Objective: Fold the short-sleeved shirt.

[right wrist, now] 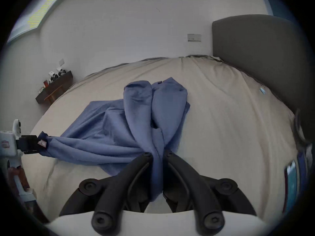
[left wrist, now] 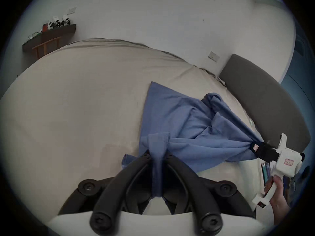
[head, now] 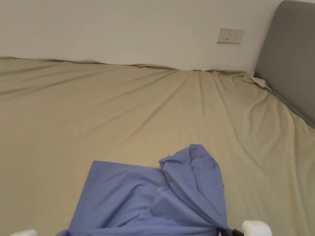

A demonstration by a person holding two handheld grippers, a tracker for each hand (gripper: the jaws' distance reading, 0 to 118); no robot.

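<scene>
Blue shirt between both grippers

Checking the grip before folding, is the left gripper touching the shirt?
Touching. In the left gripper view, the left gripper has shirt cloth pinched between its fingers.

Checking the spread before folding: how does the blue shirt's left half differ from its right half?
The blue short-sleeved shirt lies fairly flat on its left half, with a straight far edge; its right half is bunched into a raised hump. Both near corners are pinched, by the left gripper and the right gripper.
</scene>
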